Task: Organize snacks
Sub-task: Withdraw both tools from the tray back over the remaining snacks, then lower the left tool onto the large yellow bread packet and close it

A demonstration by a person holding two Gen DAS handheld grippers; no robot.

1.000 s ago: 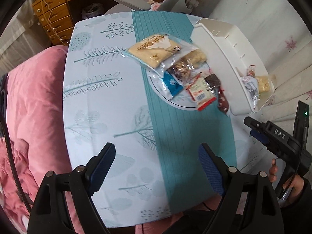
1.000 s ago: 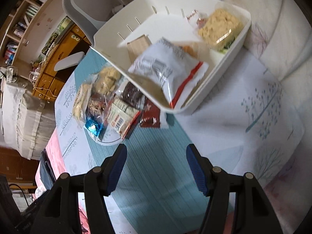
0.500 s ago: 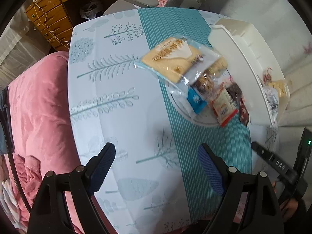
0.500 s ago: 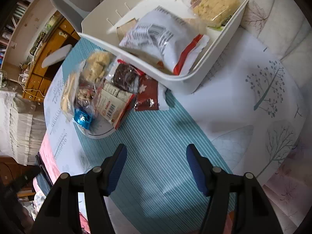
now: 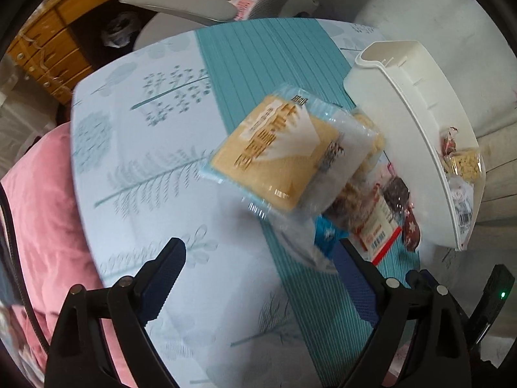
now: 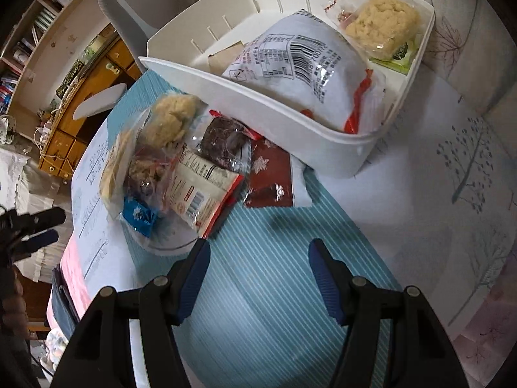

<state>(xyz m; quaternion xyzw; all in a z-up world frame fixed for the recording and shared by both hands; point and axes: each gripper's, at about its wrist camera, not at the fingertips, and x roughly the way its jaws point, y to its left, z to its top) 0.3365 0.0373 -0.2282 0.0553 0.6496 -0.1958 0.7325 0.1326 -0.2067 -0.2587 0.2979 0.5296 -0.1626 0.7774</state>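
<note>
since the earlier frame the left gripper (image 5: 258, 278) has moved in over the table toward the snack pile, so the yellow biscuit packet (image 5: 274, 158) now fills the middle of the left wrist view, and its jaws have spread wider. the right gripper (image 6: 258, 268) has dropped a little closer to the teal striped runner (image 6: 265, 291).

in the left wrist view, the biscuit packet lies flat on top of the pile, its long axis running on a diagonal from upper left to lower right, printed face up. just right of it sit a clear bag of pale puffs (image 5: 365, 161), a blue wrapper (image 5: 326, 232) and a white and red packet (image 5: 381, 226). further right stands the white bin (image 5: 416, 123), touching the pile's edge.

the left gripper's jaws are opening and stand wide apart; nothing lies between the pads, which hover over the tablecloth (image 5: 135, 168) short of the packet.

in the right wrist view, the pile rests on a white plate (image 6: 171, 245) to the left, a dark red wrapper (image 6: 274, 177) lies flat beside the bin (image 6: 290, 129), and inside the bin a large white bag with a barcode (image 6: 300, 74) leans across, with a pale cake in clear wrap (image 6: 384, 29) at the far right corner. the right gripper's jaws stand partly apart, empty, above the runner.
</note>
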